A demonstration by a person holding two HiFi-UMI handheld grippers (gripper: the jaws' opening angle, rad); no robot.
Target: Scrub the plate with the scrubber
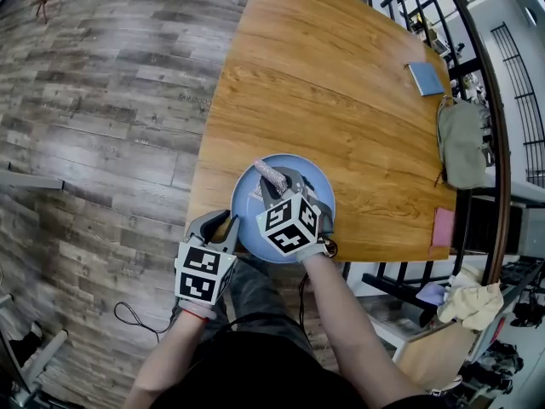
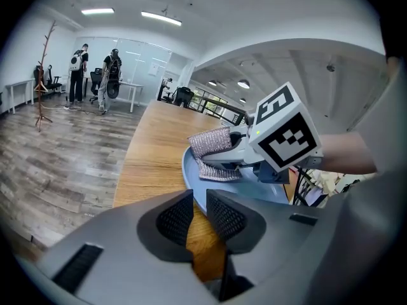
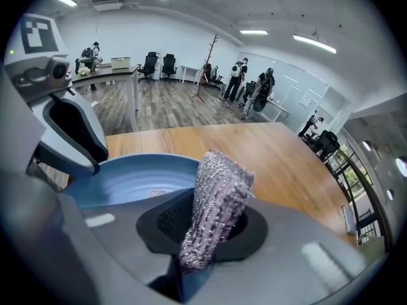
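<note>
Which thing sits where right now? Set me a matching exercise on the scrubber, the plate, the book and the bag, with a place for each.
Things:
1. scrubber
2. plate
3. book
4. bag

Places:
A. on the table, at its near edge
B. lying flat on the table's far right part
C. between the jaws of the right gripper
D. at the table's right edge, by the railing

Pairs: 1-C, 2-A, 3-B, 4-D
</note>
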